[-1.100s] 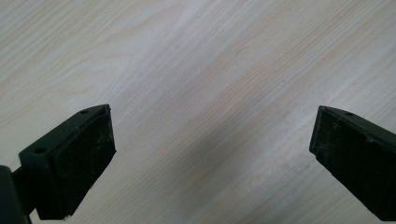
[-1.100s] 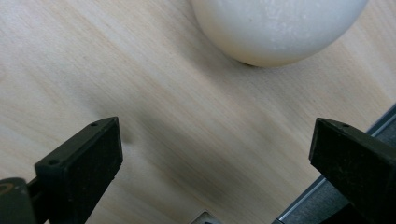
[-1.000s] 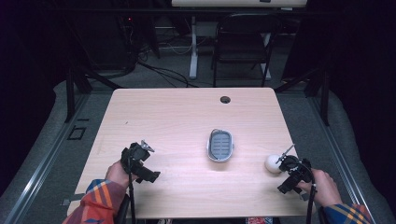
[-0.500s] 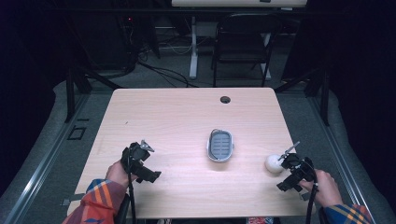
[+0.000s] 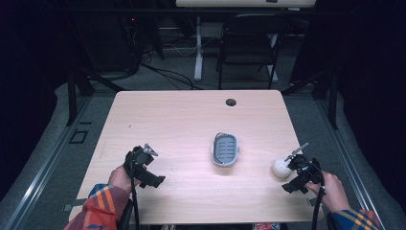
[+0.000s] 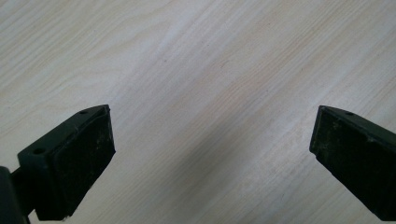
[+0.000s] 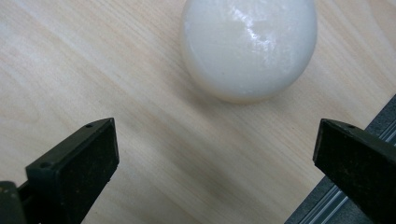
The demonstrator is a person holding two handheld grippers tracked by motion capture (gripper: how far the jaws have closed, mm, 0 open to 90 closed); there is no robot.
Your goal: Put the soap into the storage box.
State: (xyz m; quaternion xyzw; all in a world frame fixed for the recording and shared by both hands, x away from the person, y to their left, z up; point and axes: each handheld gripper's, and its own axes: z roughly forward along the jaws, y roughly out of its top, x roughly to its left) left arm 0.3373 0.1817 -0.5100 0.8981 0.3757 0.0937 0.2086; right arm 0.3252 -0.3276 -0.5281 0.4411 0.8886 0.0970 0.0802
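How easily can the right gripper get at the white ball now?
Probably easily: the right gripper is open, the ball lies just ahead of it on the table, with nothing between.

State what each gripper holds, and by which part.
Nothing is held. The right gripper stands open short of the white soap; the left gripper is open over bare table.

My high camera looks forward and down from my side, taking in the whole worktop (image 5: 191, 120) from well back. Each claw camera looks steeply down, close to the wood; the right one shares the white ball (image 7: 248, 46) near the right edge with the high view (image 5: 280, 167).
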